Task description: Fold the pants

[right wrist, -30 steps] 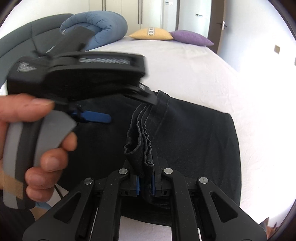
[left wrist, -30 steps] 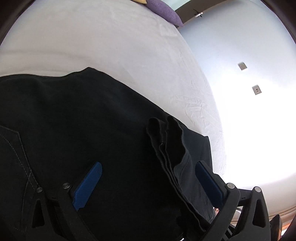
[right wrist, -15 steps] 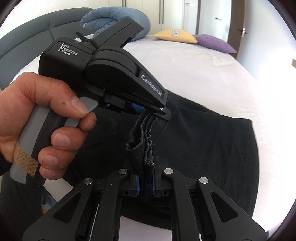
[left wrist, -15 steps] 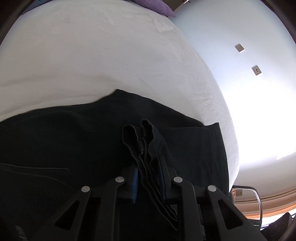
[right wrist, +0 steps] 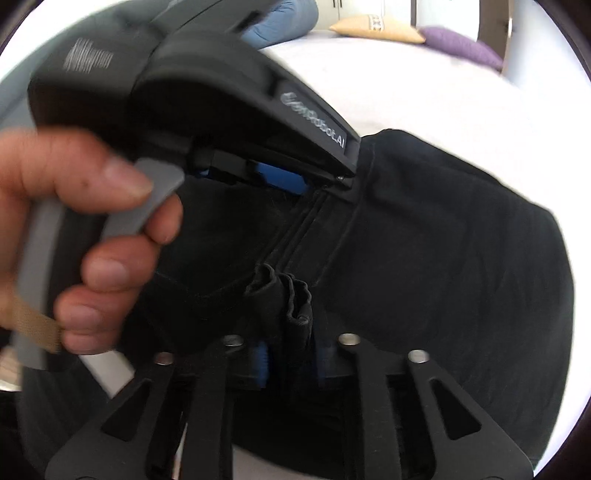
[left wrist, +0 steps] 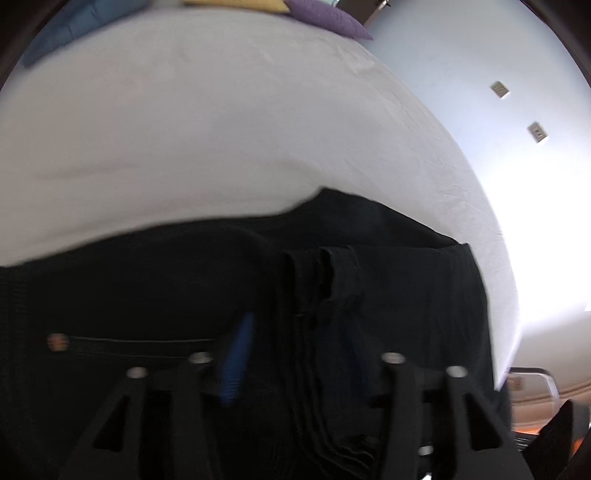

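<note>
The black pants lie spread across the near part of the bed, with a bunched ridge of stacked fabric edges rising from them. In the left wrist view that ridge runs up between the fingers of the left claw. The fingers stand apart: the blue left pad shows clear of the cloth, while the right pad is dim against the dark fabric. The ridge sits nearer the right finger, and the blur makes it hard to say whether it touches either pad.

In the right wrist view the right claw has its fingers drawn close with only a narrow gap, and the folded fabric edges stand crumpled in that gap, pressed between the blue pads. From there the ridge runs forward to the tip of the left claw, whose black body fills the upper left of the view. A hand wraps its grey handle, fingers curled around the trigger.

The bed is covered with a white sheet, smooth apart from light creases toward its right edge. At its far end lie a yellow pillow, a purple pillow and a blue rolled cushion. Beside the bed stands a pale wall with two small square plates, brightly lit lower down.
</note>
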{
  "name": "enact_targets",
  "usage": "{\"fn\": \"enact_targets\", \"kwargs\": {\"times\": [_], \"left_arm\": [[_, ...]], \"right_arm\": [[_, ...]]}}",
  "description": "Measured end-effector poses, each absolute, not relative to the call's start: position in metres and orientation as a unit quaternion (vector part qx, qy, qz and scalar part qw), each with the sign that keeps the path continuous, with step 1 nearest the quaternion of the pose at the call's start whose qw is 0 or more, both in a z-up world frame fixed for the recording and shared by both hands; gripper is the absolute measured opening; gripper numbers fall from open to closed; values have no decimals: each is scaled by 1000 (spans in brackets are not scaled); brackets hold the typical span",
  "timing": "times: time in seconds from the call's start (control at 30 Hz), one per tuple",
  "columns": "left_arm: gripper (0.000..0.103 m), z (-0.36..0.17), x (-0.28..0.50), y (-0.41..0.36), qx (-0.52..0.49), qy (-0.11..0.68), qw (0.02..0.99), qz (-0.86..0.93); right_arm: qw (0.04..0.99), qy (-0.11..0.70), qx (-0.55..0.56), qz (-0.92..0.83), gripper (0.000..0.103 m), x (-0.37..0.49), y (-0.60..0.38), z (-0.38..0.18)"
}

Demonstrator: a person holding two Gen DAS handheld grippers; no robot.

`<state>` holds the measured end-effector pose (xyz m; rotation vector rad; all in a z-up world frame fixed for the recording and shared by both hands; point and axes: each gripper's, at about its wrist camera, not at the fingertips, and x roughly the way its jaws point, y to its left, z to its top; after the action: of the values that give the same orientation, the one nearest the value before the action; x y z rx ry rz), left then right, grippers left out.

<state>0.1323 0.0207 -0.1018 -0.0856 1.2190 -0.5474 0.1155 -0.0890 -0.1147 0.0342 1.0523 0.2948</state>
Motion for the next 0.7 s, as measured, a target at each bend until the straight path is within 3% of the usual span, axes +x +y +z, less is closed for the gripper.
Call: {"fn": "enact_targets", "kwargs": {"times": [0.03,0.17,0.2,0.33,0.43,0.63,0.7], "left_arm": [[70,-93,126,23,-17,549,803,-232],[72,-52,91,10,66,478,857,-179],[72,-49,79,5,83,468,863,-173],[72,-69,46,-31,170,467,852,-161],[68,-102,34,-41,175,511,826,-158],[68,-105,31,-42,156,513,833,-140],[69,-106,30,-46,165,509,834,-137]], "right_arm": [[846,507,39,163,62,114,-90,-113],[832,479,153,235,65,80,-139,-82],[829,475,173,240,64,74,-153,-79],[813,453,276,238,46,87,-237,-71],[789,448,344,243,41,117,-297,-79],[750,476,408,213,40,187,-362,-132],[739,493,402,222,32,185,-365,-158]]}}
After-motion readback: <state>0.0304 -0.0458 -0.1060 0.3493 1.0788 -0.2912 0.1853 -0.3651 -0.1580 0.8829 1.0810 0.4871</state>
